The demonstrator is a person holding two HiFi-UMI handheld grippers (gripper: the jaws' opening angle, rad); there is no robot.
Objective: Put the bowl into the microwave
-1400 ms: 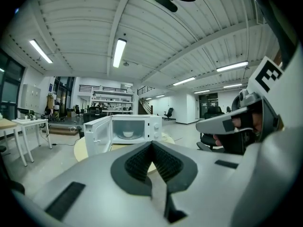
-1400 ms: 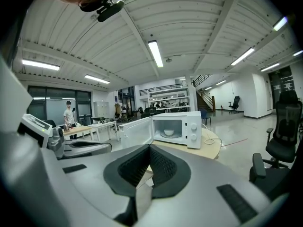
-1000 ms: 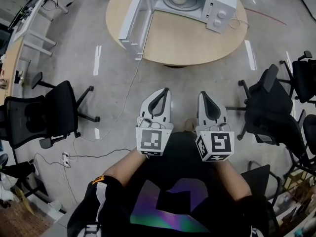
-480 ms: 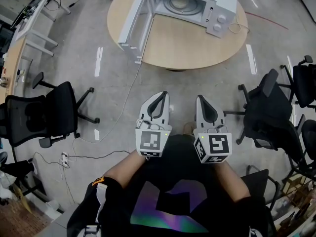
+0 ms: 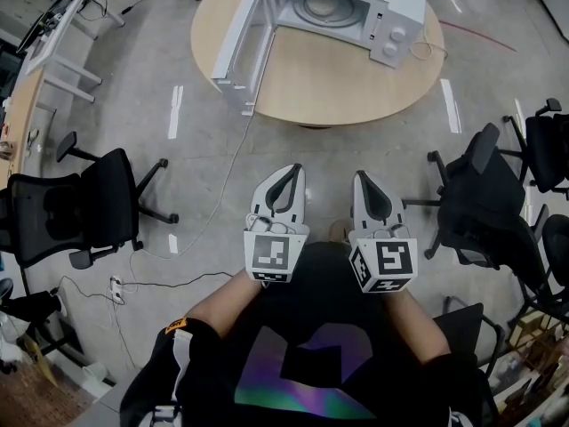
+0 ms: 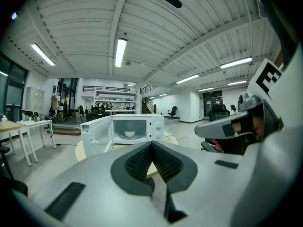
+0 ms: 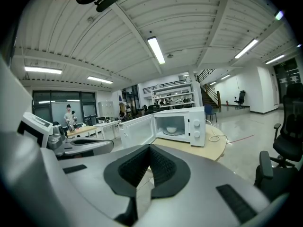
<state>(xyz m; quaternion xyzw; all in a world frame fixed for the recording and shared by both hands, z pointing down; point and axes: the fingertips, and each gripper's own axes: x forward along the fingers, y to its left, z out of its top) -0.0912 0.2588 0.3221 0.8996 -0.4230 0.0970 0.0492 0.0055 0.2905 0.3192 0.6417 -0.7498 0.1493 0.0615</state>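
Note:
A white microwave (image 5: pixel 356 3) stands on the far side of a round wooden table (image 5: pixel 338 78), its door (image 5: pixel 238 44) swung open to the left. A small white bowl (image 6: pixel 129 134) sits on the turntable inside, also seen in the right gripper view as the bowl (image 7: pixel 173 129). My left gripper (image 5: pixel 292 169) and right gripper (image 5: pixel 362 178) are held side by side close to the person's body, well short of the table. Both are shut with nothing between the jaws, and both point toward the microwave (image 7: pixel 182 124).
Black office chairs stand at the left (image 5: pixel 80 207) and right (image 5: pixel 484 194) of me on the concrete floor. A power cable (image 5: pixel 227 172) runs from the table down across the floor. Desks (image 5: pixel 53 52) line the far left.
Both grippers have drawn very slightly back toward the body; otherwise nothing has visibly changed.

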